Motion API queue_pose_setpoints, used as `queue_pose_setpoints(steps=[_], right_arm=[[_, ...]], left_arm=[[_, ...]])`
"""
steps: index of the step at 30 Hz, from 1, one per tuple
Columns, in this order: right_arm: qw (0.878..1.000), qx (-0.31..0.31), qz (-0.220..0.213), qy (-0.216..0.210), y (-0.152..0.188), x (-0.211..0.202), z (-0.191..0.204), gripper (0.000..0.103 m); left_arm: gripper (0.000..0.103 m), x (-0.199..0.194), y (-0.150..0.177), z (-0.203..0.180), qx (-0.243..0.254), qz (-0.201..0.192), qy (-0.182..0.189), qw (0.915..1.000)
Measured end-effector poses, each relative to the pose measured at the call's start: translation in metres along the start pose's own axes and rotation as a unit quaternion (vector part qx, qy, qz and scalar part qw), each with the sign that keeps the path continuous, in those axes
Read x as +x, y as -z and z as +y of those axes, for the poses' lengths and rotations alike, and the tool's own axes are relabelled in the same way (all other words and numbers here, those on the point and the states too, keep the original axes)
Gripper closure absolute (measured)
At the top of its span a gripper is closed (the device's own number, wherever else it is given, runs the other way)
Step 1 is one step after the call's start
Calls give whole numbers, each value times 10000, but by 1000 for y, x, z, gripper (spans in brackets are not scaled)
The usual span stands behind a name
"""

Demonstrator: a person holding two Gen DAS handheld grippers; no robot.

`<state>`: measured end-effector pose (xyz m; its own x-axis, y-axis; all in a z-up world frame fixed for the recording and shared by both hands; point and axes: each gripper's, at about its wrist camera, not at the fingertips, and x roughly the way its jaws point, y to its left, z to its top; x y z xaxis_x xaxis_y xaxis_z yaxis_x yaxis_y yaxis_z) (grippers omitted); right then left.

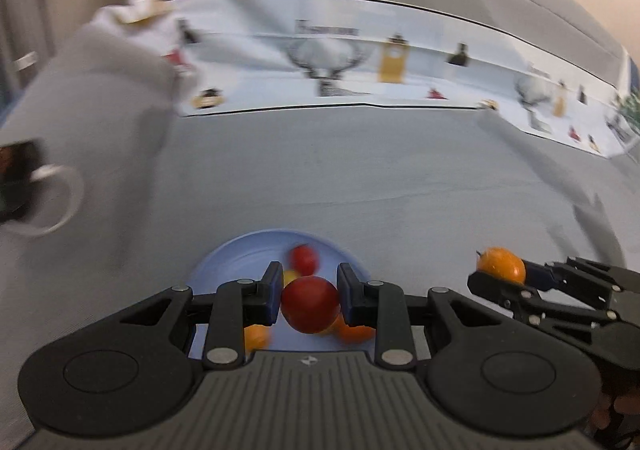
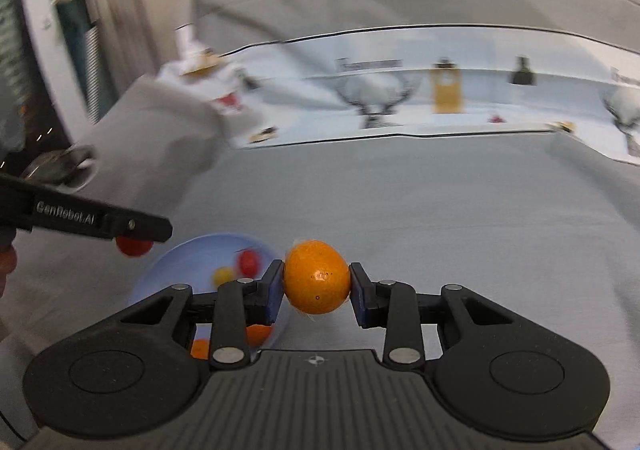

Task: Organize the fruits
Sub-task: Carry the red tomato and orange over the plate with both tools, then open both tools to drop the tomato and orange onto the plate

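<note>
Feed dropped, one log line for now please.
left claw: shut on red fruit | right claw: shut on orange | blue plate: fruit left

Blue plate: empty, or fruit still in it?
Not empty. The blue plate still holds a small red fruit, a yellow one and orange pieces; blur hides the exact count.

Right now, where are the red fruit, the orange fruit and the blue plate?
red fruit (image 1: 310, 304), left wrist view, middle of its front face.
orange fruit (image 2: 316, 277), right wrist view, centre of its skin.
blue plate (image 1: 256, 250), left wrist view, bare far-left inner surface.
</note>
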<state>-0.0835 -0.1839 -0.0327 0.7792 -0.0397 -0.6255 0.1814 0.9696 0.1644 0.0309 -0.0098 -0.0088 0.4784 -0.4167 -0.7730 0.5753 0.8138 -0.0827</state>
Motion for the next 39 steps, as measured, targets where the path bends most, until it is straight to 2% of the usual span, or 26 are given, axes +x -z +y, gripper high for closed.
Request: queue_pose_setpoints(steps=[5,16,36,37,38,39], right_arm=[[9996,-206,145,-150,-3,6,32,67],[9982,-500,275,-190,-13,20,60,67],[9954,-599,725,-158,-4,78,72,67],[9951,-620,737,-210,-3,81,72,66],[9944,-665,774,-280,-2,85,73,66],[9936,-713,809,-328,-2,88,73,60]], left_arm=[[71,-11,10,30,-323,-8,-78,9994],[71,-7,8,52,-536,-16,-48,9985],[70,57,4,55,-228,460,-340,9981],[67,59,4,56,-232,470,-330,9981],[47,61,4,56,-222,494,-307,9981],[15,62,3,55,-240,516,-346,9978]])
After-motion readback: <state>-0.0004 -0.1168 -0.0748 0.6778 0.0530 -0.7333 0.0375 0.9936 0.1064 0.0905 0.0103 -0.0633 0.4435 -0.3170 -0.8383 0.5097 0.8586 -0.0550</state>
